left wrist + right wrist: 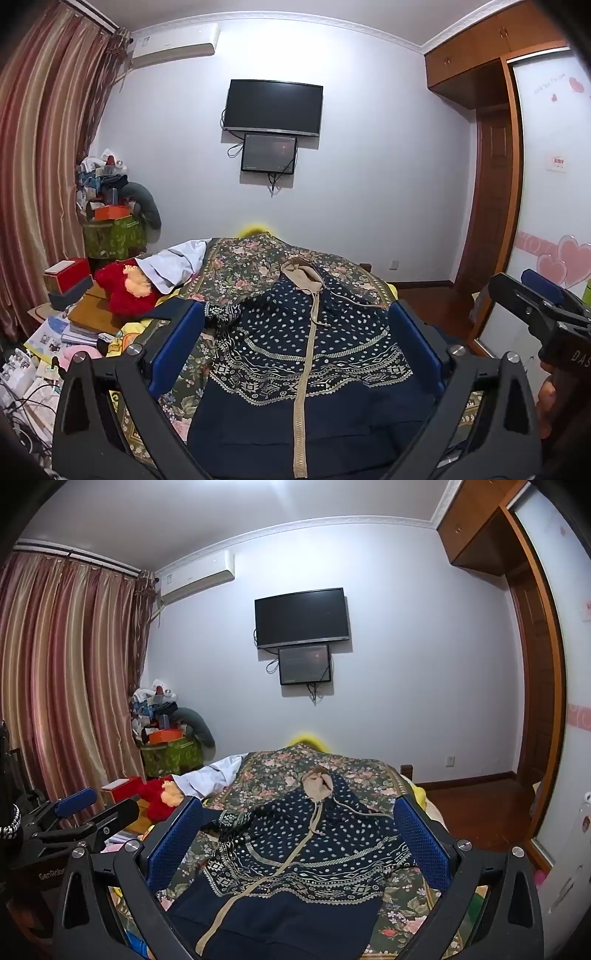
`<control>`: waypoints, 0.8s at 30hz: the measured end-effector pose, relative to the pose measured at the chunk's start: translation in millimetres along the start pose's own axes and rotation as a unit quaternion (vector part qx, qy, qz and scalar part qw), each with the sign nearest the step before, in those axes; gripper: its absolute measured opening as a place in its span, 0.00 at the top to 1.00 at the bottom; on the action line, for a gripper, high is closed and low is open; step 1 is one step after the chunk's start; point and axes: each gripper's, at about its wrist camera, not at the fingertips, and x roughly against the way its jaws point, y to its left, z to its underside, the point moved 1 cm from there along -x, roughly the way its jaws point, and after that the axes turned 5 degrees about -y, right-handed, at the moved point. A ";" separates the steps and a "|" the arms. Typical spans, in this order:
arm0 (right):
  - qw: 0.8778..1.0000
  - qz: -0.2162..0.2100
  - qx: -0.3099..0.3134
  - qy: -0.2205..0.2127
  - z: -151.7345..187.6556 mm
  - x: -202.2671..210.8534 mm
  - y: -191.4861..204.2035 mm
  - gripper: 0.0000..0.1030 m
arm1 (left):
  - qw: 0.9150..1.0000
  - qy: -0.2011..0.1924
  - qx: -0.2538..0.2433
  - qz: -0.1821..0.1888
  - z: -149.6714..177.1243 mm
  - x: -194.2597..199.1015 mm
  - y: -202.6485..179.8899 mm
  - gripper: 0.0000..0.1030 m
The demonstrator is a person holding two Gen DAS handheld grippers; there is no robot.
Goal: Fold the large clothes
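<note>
One navy patterned hooded jacket [306,354], zipped, lies flat on our floral bedspread [240,266]. We hold left gripper [295,339] and right gripper [299,842] spread, empty; "GenRobo" legible on one.

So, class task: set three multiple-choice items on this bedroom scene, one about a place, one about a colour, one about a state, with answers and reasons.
1. Where does the hoodie lie?
A. on the floral bedspread
B. on the floor
C. in the wardrobe

2. What colour is the hoodie's zip?
A. red
B. beige
C. black

3. How is the left claw?
A. shut on a sleeve
B. shut on the hood
C. open, holding nothing

Answers:
1. A: floral cloth shows around the hoodie on all sides.
2. B: a pale beige strip runs down the navy front.
3. C: its blue pads stand wide apart above the hoodie.
</note>
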 end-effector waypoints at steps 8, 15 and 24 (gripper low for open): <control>1.000 0.000 -0.001 0.000 -4.2 1.1 -3.3 0.00 | 1.000 -0.003 0.005 -0.005 -2.7 -4.6 1.7 0.02; 1.000 0.001 -0.001 0.000 -4.2 1.1 -3.2 0.00 | 1.000 -0.004 0.010 -0.009 -0.3 -6.1 5.2 0.02; 1.000 0.001 -0.001 0.000 -5.5 1.3 -4.4 0.00 | 1.000 -0.014 0.006 -0.009 2.5 -0.6 9.0 0.02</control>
